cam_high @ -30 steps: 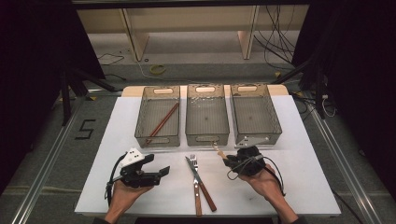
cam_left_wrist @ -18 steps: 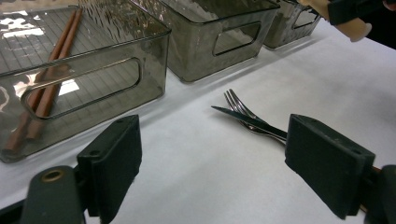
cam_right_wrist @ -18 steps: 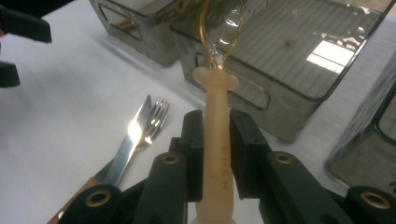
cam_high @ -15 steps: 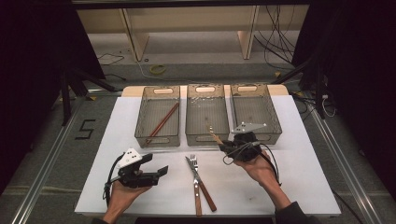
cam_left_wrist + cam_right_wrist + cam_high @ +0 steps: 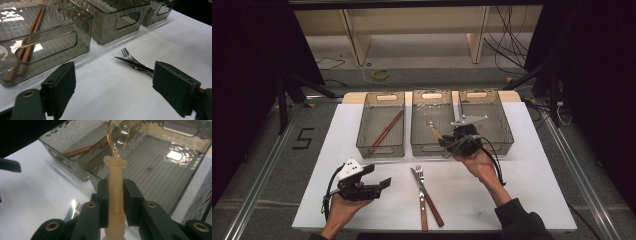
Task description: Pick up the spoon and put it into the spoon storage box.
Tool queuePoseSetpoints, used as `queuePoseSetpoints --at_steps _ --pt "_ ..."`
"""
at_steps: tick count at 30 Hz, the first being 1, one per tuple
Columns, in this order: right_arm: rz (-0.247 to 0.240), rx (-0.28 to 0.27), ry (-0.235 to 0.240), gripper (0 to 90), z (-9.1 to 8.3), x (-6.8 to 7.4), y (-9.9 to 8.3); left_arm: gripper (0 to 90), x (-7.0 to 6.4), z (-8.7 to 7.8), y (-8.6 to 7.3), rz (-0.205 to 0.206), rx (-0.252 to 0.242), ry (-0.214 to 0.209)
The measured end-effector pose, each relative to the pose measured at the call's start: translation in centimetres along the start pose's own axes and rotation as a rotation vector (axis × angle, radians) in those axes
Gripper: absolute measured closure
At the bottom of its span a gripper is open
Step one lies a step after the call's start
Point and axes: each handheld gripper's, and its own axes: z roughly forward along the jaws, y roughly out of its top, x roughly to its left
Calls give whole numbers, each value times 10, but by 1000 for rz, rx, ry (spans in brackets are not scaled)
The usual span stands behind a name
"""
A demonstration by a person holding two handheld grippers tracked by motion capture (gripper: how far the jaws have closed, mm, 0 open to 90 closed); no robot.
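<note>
My right gripper (image 5: 445, 140) (image 5: 116, 195) is shut on the cream handle of a spoon (image 5: 115, 185) whose clear amber bowl points forward. In the high view the spoon (image 5: 432, 127) hangs over the near end of the middle bin (image 5: 431, 146). My left gripper (image 5: 380, 176) (image 5: 115, 83) stands open near the table's front left, with nothing between its jaws. A fork and a knife (image 5: 424, 192) (image 5: 133, 64) with wooden handles lie side by side on the white table between the two hands.
Three smoky clear bins stand in a row at the back. The left bin (image 5: 380, 146) (image 5: 47, 46) holds brown chopsticks (image 5: 385, 132) (image 5: 28, 45). The right bin (image 5: 502, 127) stands just beyond my right hand. White tabletop (image 5: 532, 180) lies at the front right.
My right gripper has carried the spoon forward and up from the table to the middle bin's near end. The left gripper has stayed put.
</note>
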Motion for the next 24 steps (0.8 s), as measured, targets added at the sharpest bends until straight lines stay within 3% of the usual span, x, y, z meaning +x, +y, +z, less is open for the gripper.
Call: queuePoseSetpoints --at_steps 24 --pt "49 35 -70 771 42 -19 33 182 0 0 0 4 -1 1"
